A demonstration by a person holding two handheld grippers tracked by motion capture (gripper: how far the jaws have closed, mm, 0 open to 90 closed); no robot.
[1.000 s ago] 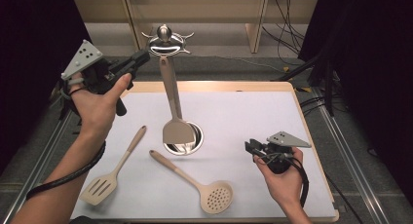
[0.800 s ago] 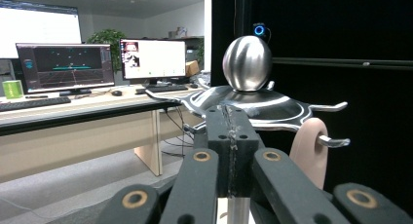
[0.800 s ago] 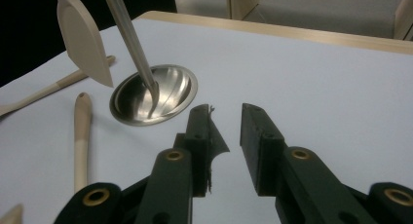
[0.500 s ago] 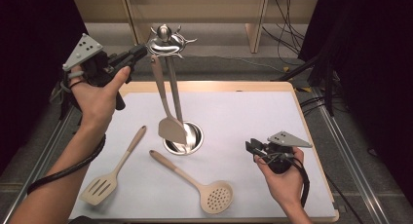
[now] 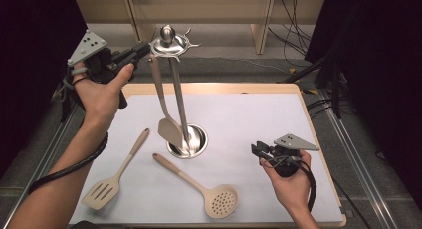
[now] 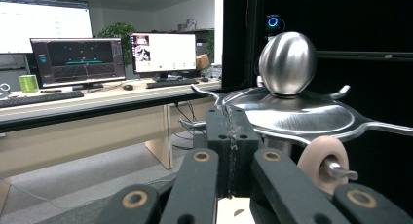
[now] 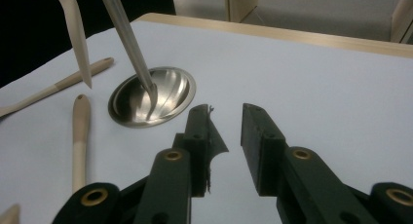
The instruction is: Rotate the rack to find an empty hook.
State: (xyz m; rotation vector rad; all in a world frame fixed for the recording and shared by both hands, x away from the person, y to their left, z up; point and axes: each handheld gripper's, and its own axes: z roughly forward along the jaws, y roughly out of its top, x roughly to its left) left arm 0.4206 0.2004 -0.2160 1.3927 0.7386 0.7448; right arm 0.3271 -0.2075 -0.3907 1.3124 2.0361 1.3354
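A steel utensil stand (image 5: 171, 44) rises from its round base (image 5: 196, 144) at the middle of the white mat. A beige spatula (image 5: 169, 130) hangs from one of its top hooks, left of the pole. My left gripper (image 5: 143, 50) is held high at the stand's crown, jaws pressed shut. In the left gripper view its tips (image 6: 228, 116) sit just left of the spatula's round handle end (image 6: 321, 160), which is threaded on a hook. My right gripper (image 5: 259, 152) rests low on the mat to the right, open and empty (image 7: 226, 117), pointing at the base (image 7: 151, 95).
A slotted turner (image 5: 112, 179) with a wooden handle lies at the front left of the mat (image 5: 249, 114). A round perforated skimmer (image 5: 211, 196) lies in front of the stand. Two wooden handles (image 7: 80, 136) lie left of the base. Dark drapes flank the table.
The hanging spatula has swung from in front of the pole to its left. My left gripper rose slightly at the crown. The right gripper has not moved.
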